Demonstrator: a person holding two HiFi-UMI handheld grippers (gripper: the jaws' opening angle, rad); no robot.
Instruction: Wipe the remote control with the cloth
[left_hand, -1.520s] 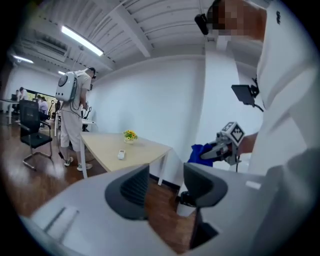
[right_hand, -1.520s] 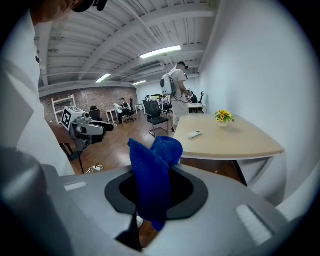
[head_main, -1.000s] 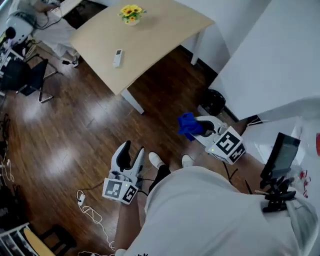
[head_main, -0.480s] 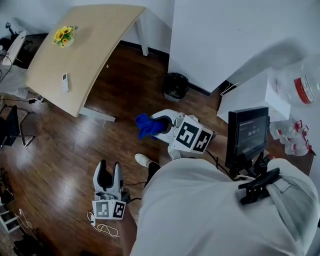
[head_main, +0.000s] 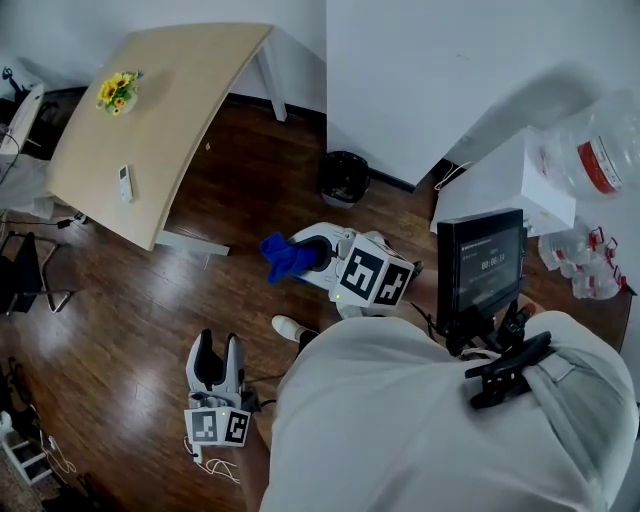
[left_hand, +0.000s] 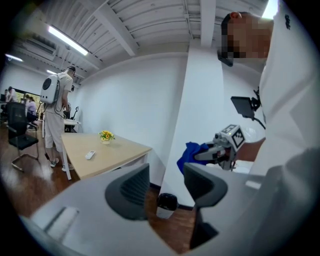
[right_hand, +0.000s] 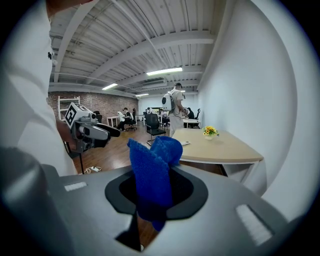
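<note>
Remote control (head_main: 124, 181) on the far table (head_main: 190, 80) is too small to show buttons, cloth (right_hand: 150, 165) lower end is hidden between right gripper (right_hand: 156, 191) jaws, plastic bottle (head_main: 590, 150) is cut off right, chair (head_main: 22, 272) left.

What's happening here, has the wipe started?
Not yet. A person stands on the wooden floor, away from the table, with a gripper in each hand. The right gripper is shut on the blue cloth. The left gripper is open with nothing between its jaws. The remote control lies untouched on the table, near the yellow flowers.
</note>
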